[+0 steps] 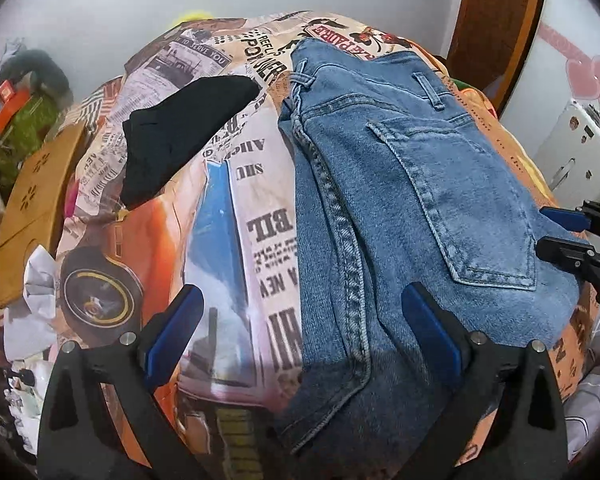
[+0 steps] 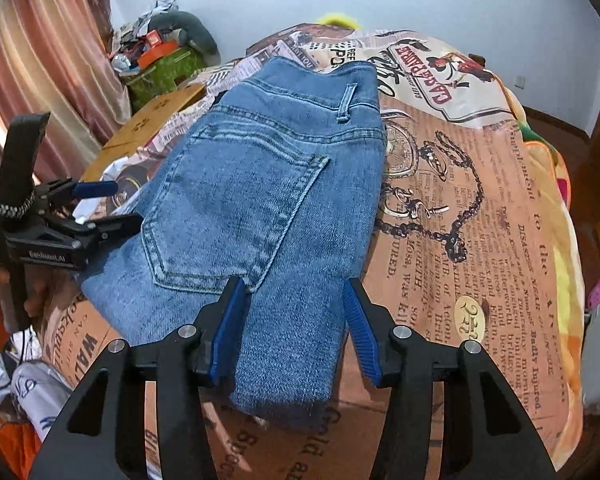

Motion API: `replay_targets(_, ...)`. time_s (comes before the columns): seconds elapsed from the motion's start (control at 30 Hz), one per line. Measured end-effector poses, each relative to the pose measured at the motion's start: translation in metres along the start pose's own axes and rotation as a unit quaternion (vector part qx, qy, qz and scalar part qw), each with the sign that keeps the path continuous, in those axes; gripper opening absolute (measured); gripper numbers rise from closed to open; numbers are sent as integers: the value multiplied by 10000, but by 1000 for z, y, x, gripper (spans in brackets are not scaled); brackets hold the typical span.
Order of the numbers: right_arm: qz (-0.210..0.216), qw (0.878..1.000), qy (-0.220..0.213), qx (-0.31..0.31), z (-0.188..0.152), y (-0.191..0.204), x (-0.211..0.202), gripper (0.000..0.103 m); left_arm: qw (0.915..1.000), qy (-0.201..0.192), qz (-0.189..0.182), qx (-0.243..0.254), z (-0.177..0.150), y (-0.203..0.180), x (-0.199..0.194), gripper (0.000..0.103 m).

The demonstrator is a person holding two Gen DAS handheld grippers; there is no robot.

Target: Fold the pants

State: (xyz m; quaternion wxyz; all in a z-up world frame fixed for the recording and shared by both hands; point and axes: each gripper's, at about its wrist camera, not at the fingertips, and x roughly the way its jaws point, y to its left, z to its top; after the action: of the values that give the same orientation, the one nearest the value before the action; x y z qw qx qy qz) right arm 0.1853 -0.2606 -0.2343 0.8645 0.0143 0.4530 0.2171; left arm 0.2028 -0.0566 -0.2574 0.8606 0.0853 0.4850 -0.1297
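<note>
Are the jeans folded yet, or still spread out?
Folded. The jeans lie as a compact stack on the printed bedcover, back pocket up, no legs trailing out.

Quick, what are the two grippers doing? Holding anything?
Left gripper: open, holding nothing, over the jeans.
Right gripper: open, holding nothing, over the jeans.

Black tool [image 2: 292,312], blue ribbed pads [image 2: 230,324], silver screws

Both wrist cameras look steeply down, close over the bed. The left wrist view sees the folded jeans [image 1: 400,200] toward 1 o'clock; the right wrist view has them at 11 o'clock. Each shows the other gripper at its edge.
</note>
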Motion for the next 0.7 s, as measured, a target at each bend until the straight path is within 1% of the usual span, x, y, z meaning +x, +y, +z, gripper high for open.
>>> replay_targets(0.13,-3,9998,192,-93,12,0,-5,47,9998,11,63,178,11,0,-9,101)
replay_targets(0.2,-118,9998,87,-149,21,-1,-11,47,9992,-184,240,269,23,2,-19,101)
replay_targets(0.37,-255,9994,-175,-176,50,-13,-15,47,9971,-550,369,384,64,12,-28,101)
replay_targets(0.47,-340,9987,-337,-148,70,-22,-12,47,9963,-702,335,368,91,17,-24,101)
replay_targets(0.6,-400,9981,-431,-191,95,-31,0,47,9957,-812,273,353,122,18,-9,101)
replay_targets(0.67,-332,9983,-444,-185,106,-38,8,47,9949,-890,271,378,137,15,1,97)
replay_targets(0.7,-296,9984,-456,-163,112,-41,15,47,9948,-913,266,378,141,14,5,91)
